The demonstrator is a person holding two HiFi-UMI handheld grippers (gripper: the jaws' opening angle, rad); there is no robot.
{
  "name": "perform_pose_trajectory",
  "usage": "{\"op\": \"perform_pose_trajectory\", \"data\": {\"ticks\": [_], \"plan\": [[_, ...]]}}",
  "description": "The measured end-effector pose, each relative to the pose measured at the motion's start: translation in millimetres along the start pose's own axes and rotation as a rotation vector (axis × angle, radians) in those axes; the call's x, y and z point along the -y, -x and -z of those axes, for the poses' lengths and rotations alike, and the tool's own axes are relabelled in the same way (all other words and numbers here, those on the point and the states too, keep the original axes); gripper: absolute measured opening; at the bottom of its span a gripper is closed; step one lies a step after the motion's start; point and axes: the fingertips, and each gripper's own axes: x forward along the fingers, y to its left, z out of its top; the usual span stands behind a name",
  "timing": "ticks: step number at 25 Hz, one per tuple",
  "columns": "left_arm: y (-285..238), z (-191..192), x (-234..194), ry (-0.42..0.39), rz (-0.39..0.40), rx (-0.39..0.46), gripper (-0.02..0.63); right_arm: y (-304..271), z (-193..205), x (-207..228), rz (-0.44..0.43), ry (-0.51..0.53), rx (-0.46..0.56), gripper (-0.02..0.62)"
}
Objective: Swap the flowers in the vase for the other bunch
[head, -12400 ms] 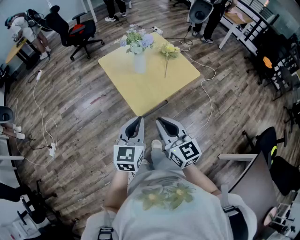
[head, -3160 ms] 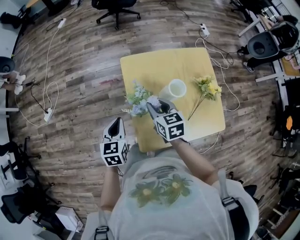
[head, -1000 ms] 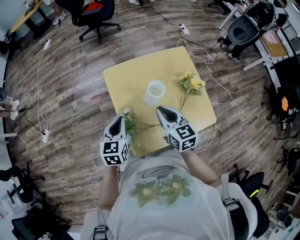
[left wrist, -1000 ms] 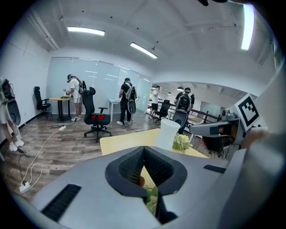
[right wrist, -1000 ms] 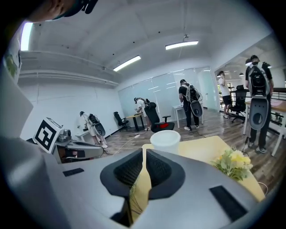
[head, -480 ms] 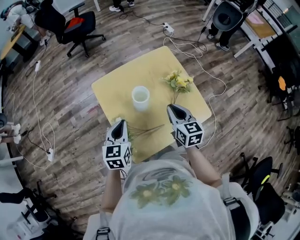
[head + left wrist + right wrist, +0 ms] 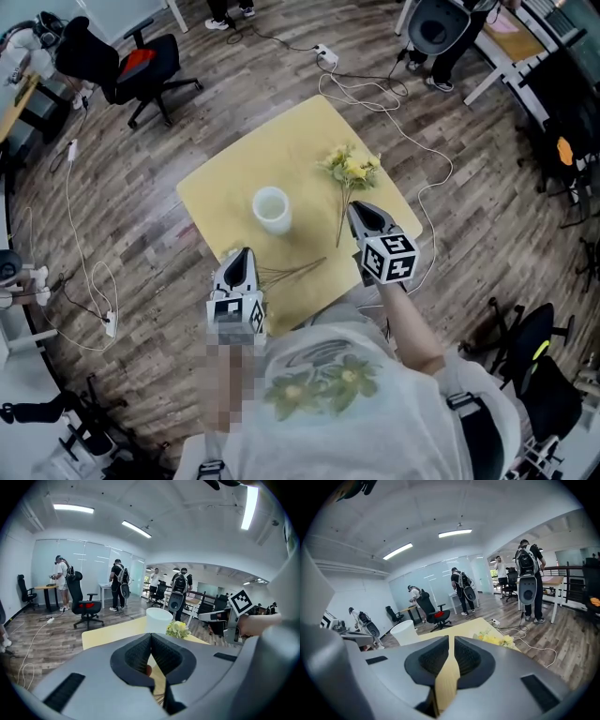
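Table (image 7: 234, 169): flowers (image 7: 350, 167) beyond hand-held gripper (image 7: 361, 211) (right)

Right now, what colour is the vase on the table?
White; the vase shows best in the head view.

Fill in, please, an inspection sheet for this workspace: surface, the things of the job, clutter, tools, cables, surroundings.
Surface: yellow square table on a wooden floor.
Job's things: white vase upright and empty; yellow bunch lying on the table to its right; other bunch lying at the near edge, its flowers hidden under the left tool.
Clutter: nothing seen on the table.
Tools: left tool shut, empty, over the near edge; right tool shut, empty, beside the yellow bunch's stem.
Cables: white cable loops on the floor past the table's right side; power strip with its cable at left.
Surroundings: office chair; people standing farther off.
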Motion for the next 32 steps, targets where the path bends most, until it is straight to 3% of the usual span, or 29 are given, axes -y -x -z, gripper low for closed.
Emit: {"op": "perform_pose_trajectory", "data": {"ticks": [5, 9, 12, 18, 32], "plan": [[-11.1, -6.5, 2.3, 0.007, 0.003, -0.007, 0.017, -17.0, -7.7, 22.0, 0.018, -0.042, -0.003, 0.066], [-24.7, -5.5, 6.7, -0.004, 0.0, -0.029, 0.017, -35.8, -10.1, 49.2, 0.06, -0.063, -0.027, 0.197], [-32.9, -3.7, 9.4, -0.003, -0.002, -0.041, 0.017, -48.2, -11.9, 70.2, 0.11, -0.085, -0.033, 0.237], [-46.7, 3.9, 17.7, -0.004, 0.002, -0.074, 0.017, -73.3, -3.7, 106.7, 0.173, -0.126, -0.065, 0.253], [-82.6, 12.2, 25.7, 0.02, -0.003, -0.136, 0.017, -134.4, 17.5, 158.8, 0.21, -0.219, -0.152, 0.267]]}}
